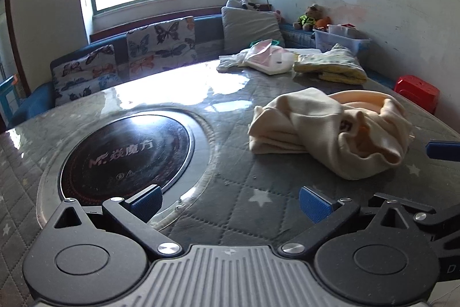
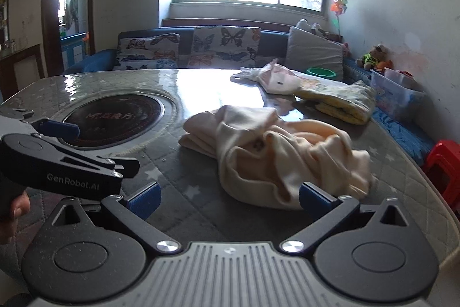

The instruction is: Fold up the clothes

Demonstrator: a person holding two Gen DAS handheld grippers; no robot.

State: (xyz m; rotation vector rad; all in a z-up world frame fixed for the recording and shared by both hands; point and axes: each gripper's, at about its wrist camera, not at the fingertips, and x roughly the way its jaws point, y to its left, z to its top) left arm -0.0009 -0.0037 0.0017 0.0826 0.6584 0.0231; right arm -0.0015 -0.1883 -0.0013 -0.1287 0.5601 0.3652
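A crumpled cream garment (image 1: 330, 131) lies in a heap on the grey quilted table (image 1: 244, 209); it also shows in the right wrist view (image 2: 281, 151). My left gripper (image 1: 230, 205) is open and empty, hovering over the table short of and left of the garment. My right gripper (image 2: 228, 199) is open and empty, its right fingertip at the garment's near edge. The left gripper's body (image 2: 66, 163) shows at the left of the right wrist view. One blue pad of the right gripper (image 1: 444, 150) shows at the right edge of the left wrist view.
A round black induction hob (image 1: 126, 157) is set into the table at left. Folded yellow clothes (image 1: 330, 66) and a pink-white bundle (image 1: 270, 58) lie at the far edge. A sofa with butterfly cushions (image 2: 218, 48), a plastic bin (image 2: 394, 94) and a red stool (image 2: 445, 166) surround the table.
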